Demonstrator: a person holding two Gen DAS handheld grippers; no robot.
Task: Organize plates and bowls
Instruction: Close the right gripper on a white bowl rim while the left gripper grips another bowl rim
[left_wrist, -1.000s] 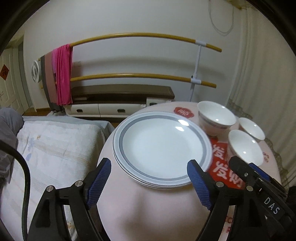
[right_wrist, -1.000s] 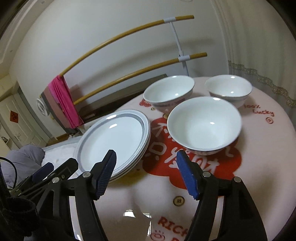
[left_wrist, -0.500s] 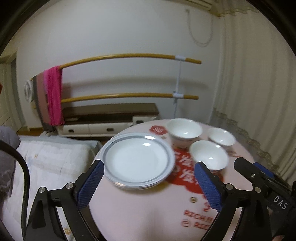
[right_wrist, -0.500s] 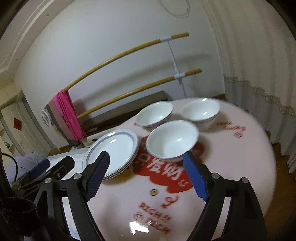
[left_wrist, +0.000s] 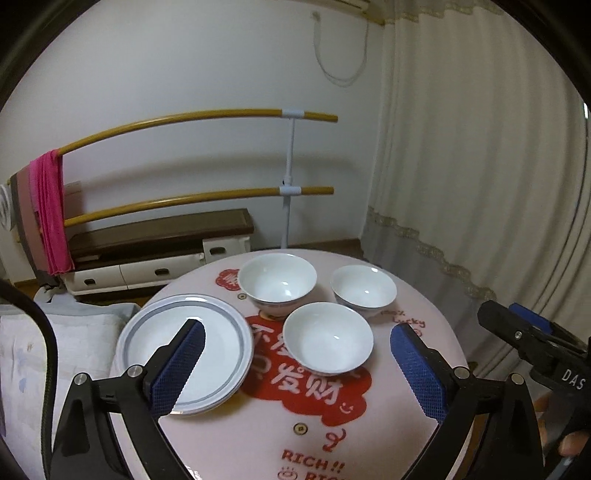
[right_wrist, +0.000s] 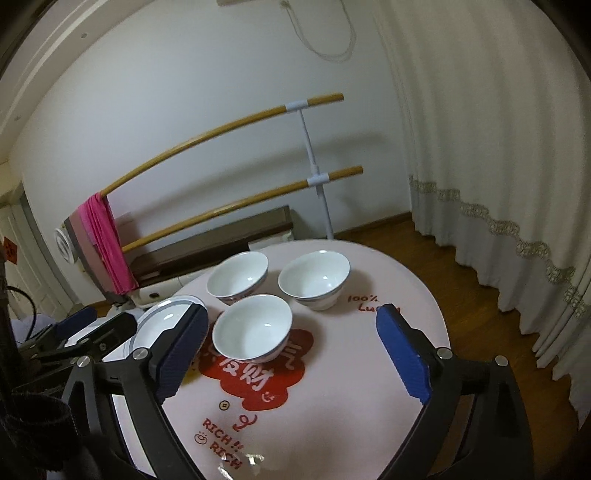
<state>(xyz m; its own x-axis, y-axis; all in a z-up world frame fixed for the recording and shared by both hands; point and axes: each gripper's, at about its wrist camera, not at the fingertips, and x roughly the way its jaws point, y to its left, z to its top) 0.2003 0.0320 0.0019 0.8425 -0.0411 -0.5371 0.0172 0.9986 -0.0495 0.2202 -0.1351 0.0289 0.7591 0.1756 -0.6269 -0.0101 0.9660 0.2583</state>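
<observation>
While the plates (left_wrist: 184, 347) lie stacked at the left edge of the table (left_wrist: 369, 424), the three bowls (left_wrist: 327, 338) stand apart from each other just right of the stack — none is nested in another. Taking the stack as the landmark: the nearest bowl is just beside its right rim, a second bowl (left_wrist: 277, 282) is behind and to the right, and the third (left_wrist: 364, 290) is farthest right. All sit on a pink cloth with a red print.

My judgement is that the plates are already in order and the bowls are not yet gathered. What could go wrong: the stack slightly overhangs the table's round edge, so a knock from a finger could push it off. The bowls are smooth and round; a pinch on the rim could slip, and a bowl dropped into another could chip.

The left gripper (left_wrist: 295, 373) hangs above the near side of the table, pointing down at a slant, with its left pad (left_wrist: 177, 369) in front of the stack. Its jaws have just been opening and stand spread wide with nothing between them. The right gripper (right_wrist: 293, 356) is right of it, also slanted down, aimed at the nearest bowl — its jaws have likewise just been opening, wide and empty. A fingertip shows at the lower right of the left view.
</observation>
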